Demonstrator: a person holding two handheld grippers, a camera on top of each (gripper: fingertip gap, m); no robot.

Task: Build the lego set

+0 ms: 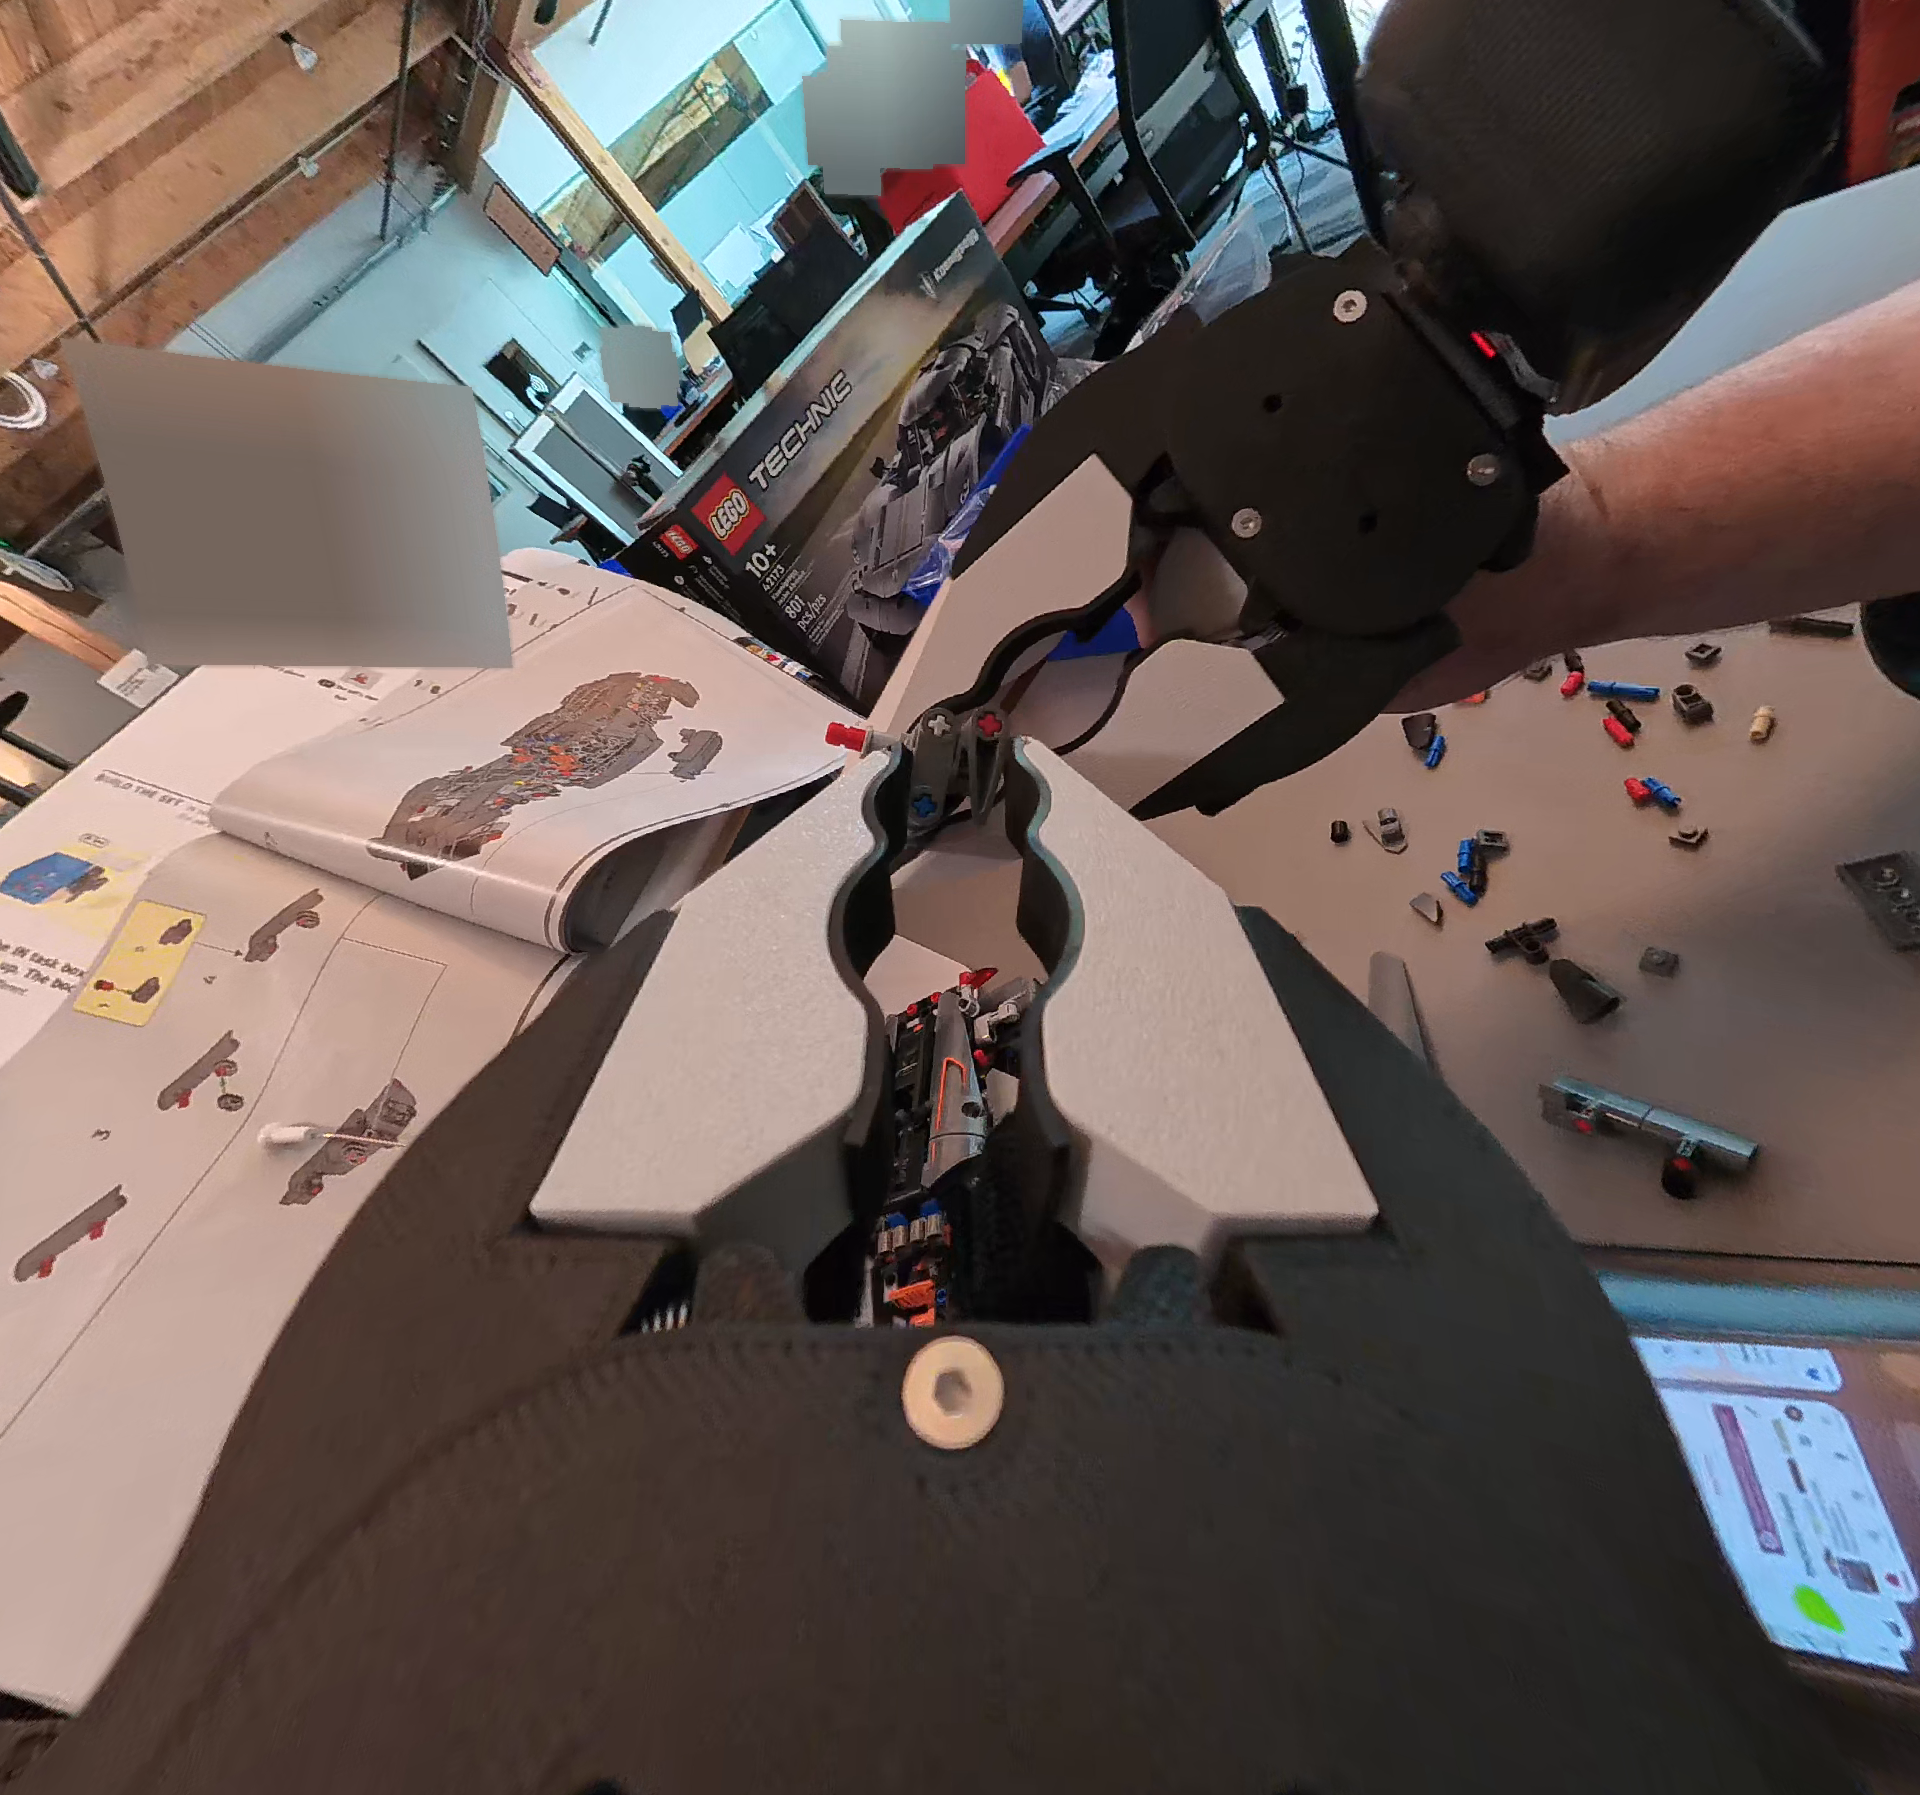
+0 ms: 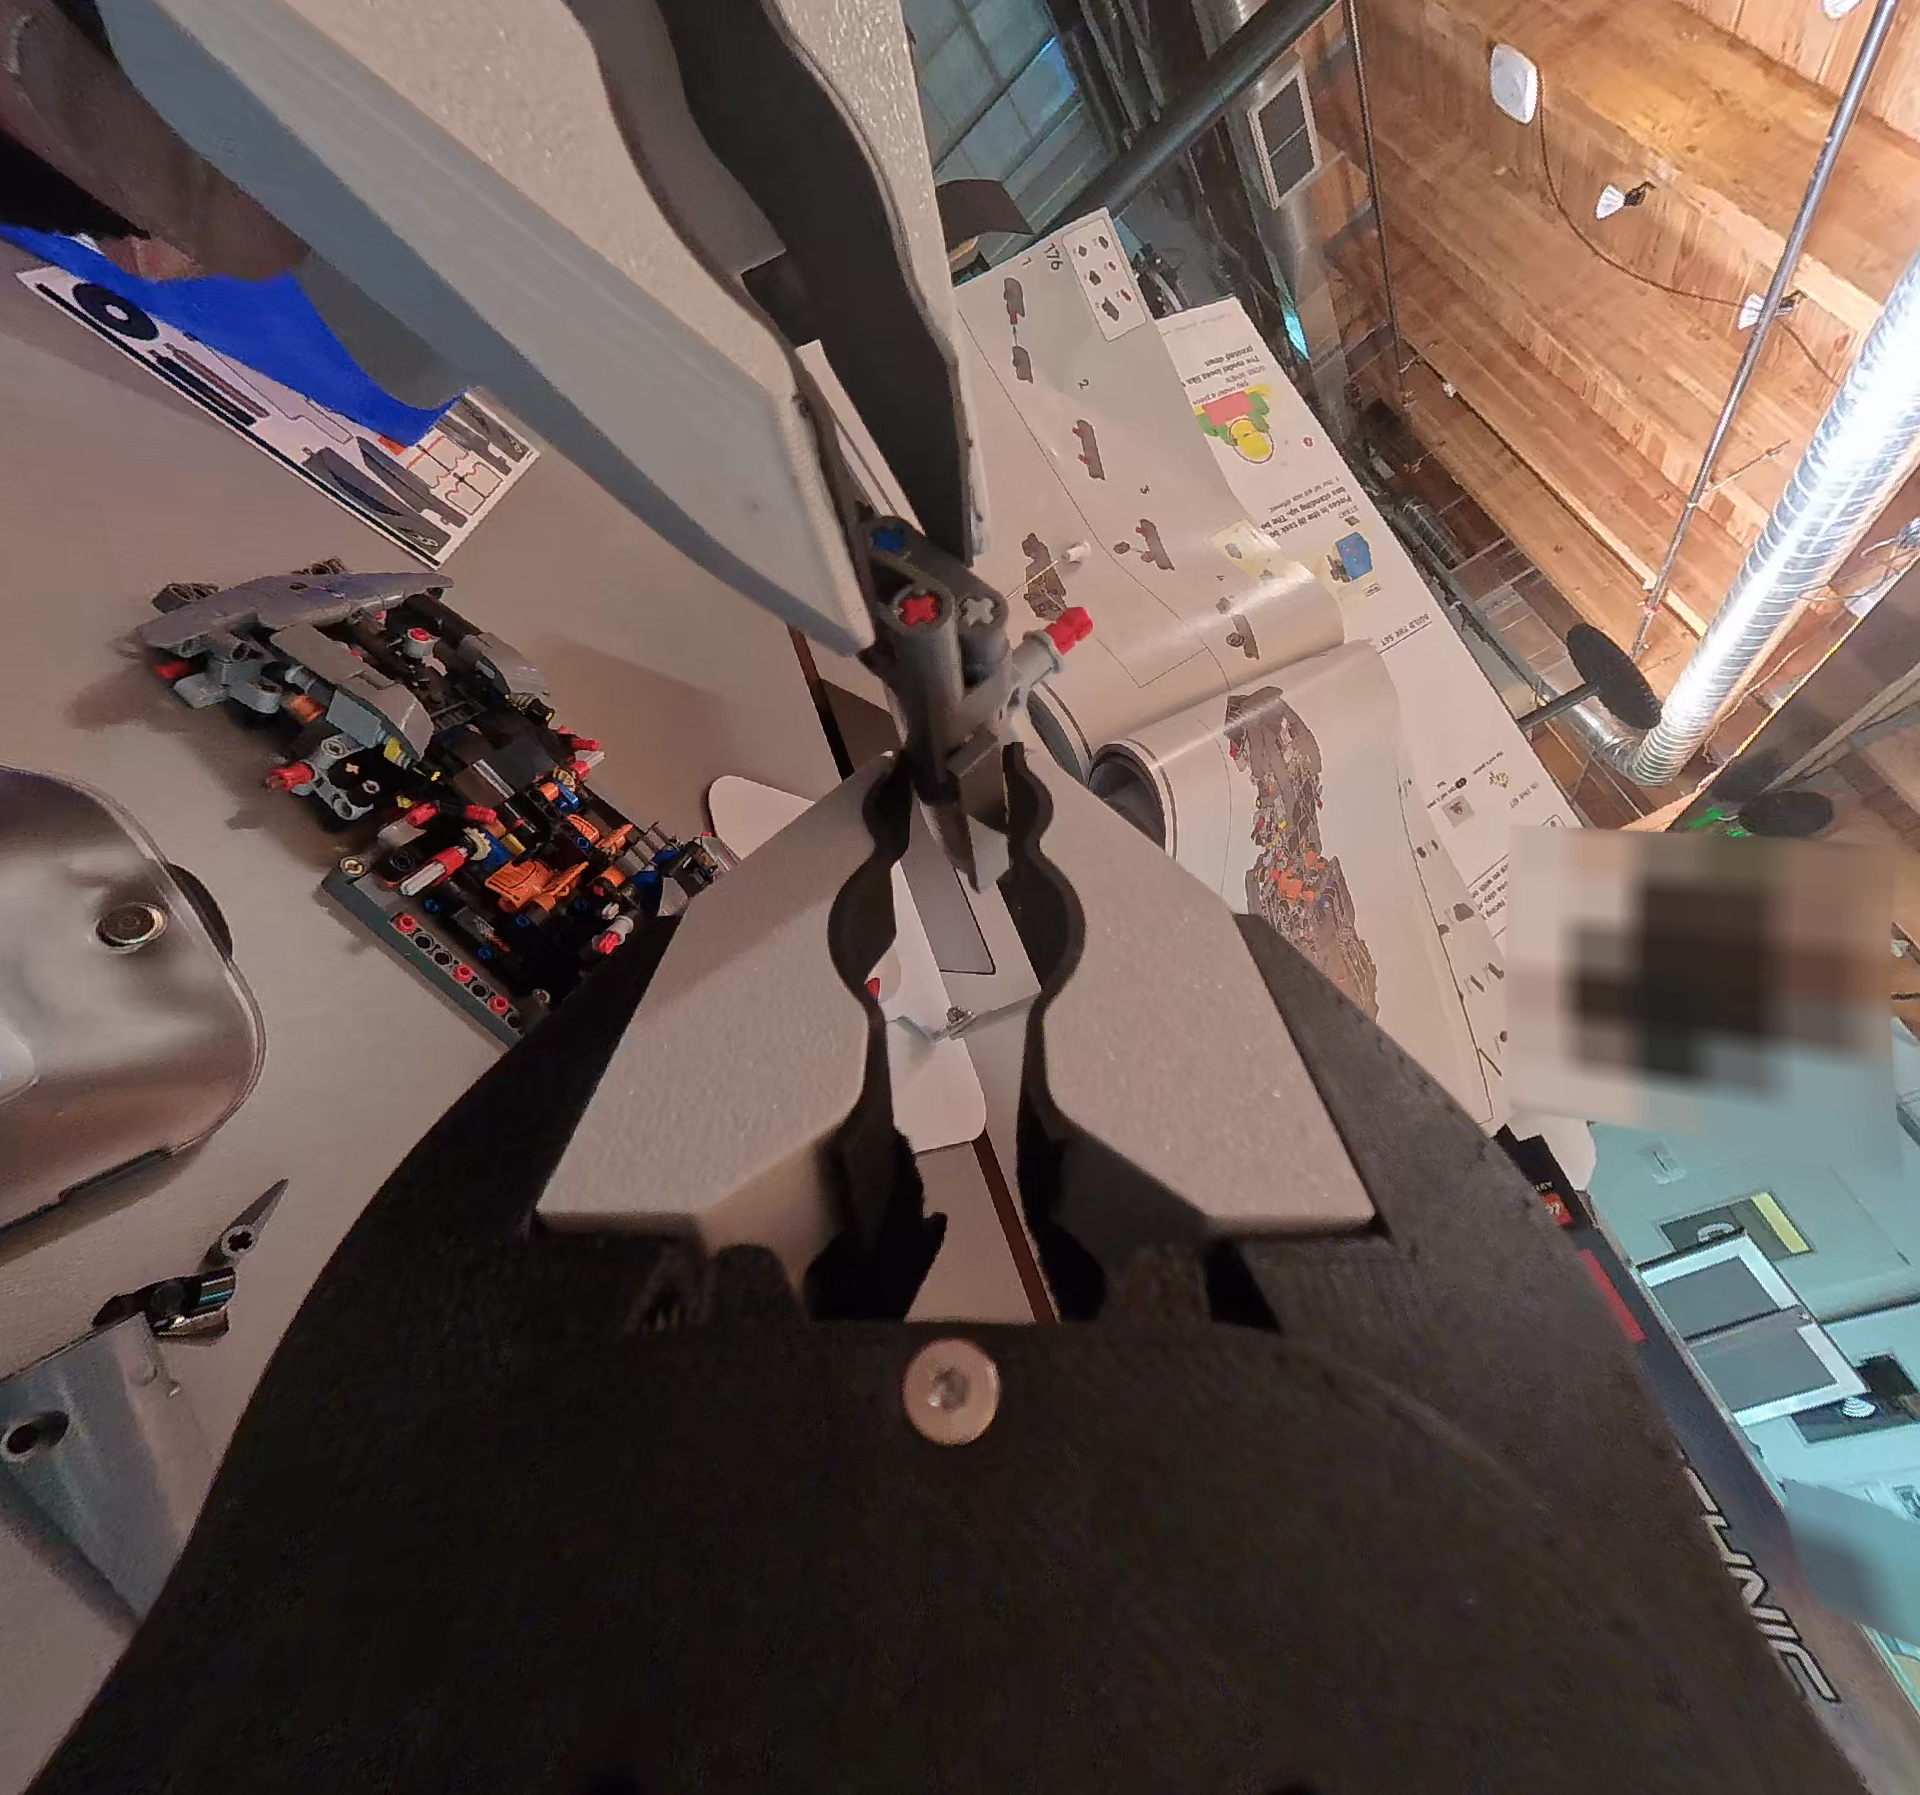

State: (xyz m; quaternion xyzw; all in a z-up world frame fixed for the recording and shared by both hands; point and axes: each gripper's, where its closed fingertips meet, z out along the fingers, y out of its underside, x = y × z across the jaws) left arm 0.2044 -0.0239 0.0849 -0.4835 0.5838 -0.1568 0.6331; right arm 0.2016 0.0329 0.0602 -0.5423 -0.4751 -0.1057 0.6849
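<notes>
Grey and dark-grey Lego sub-assembly with red and blue pin ends [image 1: 951,758], centre of the left wrist view, sits pinched at the tips of my left gripper [image 1: 951,779], whose grey fingers [image 1: 1101,924] are closed on it. My right gripper [image 2: 951,789] clamps the same piece [image 2: 940,644] from the opposite side, its fingers pressed in on the lower end. How the parts of the piece join is hard to make out.

Behind it, upper centre of the left view, stands the dark printed Lego set box [image 1: 831,498]; it carries branding I do not transcribe. An open white instruction booklet [image 1: 343,914] fills the left, cut off by the frame edge. Small loose red, blue and black pins [image 1: 1538,789] lie scattered at right on the grey table [image 1: 1714,1070]. The partly built grey model with orange parts [image 2: 436,769] rests at centre left of the right wrist view, partly hidden by my gripper.
</notes>
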